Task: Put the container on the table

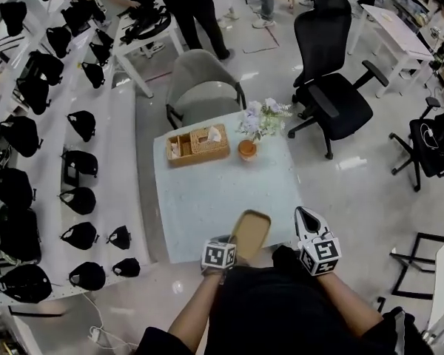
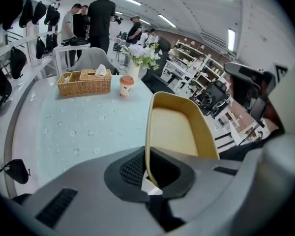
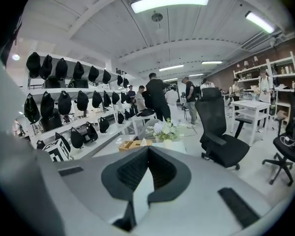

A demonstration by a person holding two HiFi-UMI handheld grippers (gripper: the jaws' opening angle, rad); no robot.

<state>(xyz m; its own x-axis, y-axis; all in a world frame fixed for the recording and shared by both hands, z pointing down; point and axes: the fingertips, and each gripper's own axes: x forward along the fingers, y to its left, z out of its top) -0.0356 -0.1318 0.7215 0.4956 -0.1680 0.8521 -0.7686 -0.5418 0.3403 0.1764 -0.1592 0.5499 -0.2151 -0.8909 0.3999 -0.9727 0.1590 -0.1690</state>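
In the head view a shallow tan container (image 1: 250, 232) with rounded corners hangs over the near edge of the pale blue-green table (image 1: 207, 198). My left gripper (image 1: 233, 244) is shut on its near rim. The left gripper view shows the container (image 2: 174, 132) tilted on edge, its thin wall pinched between the black pads (image 2: 130, 168), with the table (image 2: 73, 127) below and ahead. My right gripper (image 1: 305, 214) is to the right of the container, off the table's near right corner. In its own view the right gripper (image 3: 147, 151) is shut with nothing between the jaws.
At the table's far side stand a wicker basket (image 1: 198, 144) with tissues, an orange cup (image 1: 247, 149) and a vase of flowers (image 1: 265, 117). A grey chair (image 1: 202, 80) sits behind the table and a black office chair (image 1: 329, 87) to the right. White shelves (image 1: 122, 161) with black bags run along the left.
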